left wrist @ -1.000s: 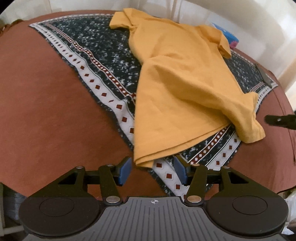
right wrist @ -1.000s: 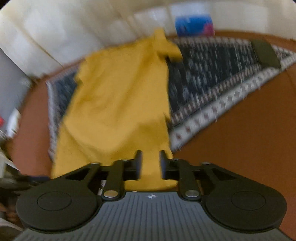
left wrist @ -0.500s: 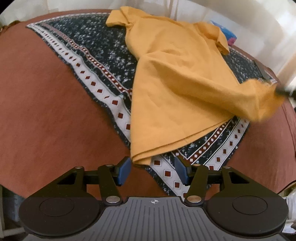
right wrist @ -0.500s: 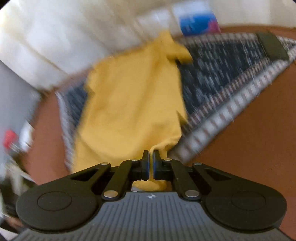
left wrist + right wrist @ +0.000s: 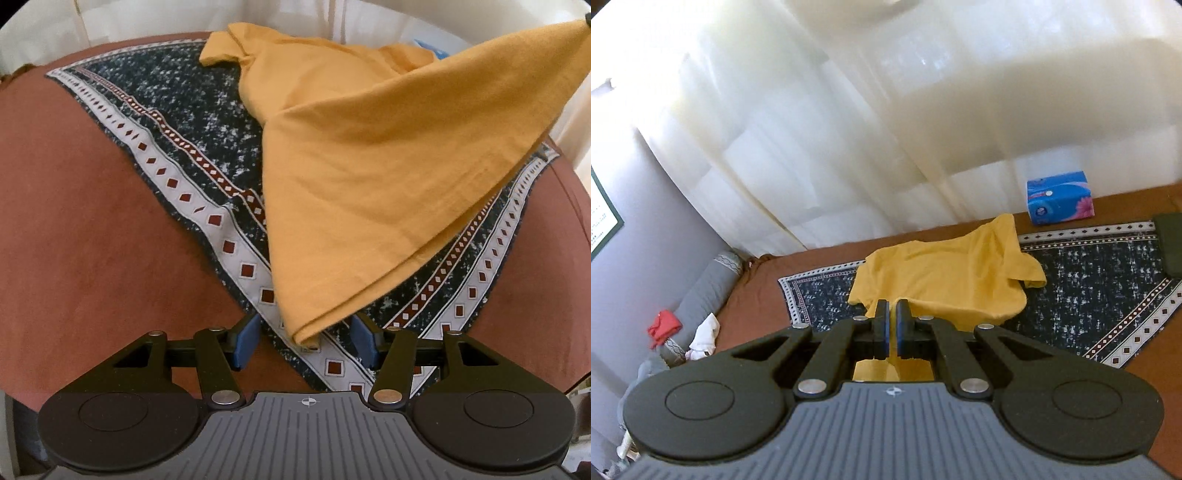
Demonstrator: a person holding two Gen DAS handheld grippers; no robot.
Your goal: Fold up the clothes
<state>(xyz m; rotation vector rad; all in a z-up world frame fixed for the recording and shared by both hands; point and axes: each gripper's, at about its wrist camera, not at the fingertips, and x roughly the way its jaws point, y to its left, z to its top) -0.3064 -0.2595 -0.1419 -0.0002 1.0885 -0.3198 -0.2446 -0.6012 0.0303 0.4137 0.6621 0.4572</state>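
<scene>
Right wrist: tool [image 5: 892, 325] pinches yellow shirt [image 5: 945, 273] corner aloft.

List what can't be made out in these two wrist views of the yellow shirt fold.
- Right gripper grip point: right wrist view; its near-shut jaws cover the pinched yellow shirt.
- Right gripper in the left wrist view: cut off by the top right edge, only a dark tip at the lifted shirt corner shows.
- Patterned cloth under the shirt: hidden by the fabric.
- Tissue box print: too small to read.
</scene>
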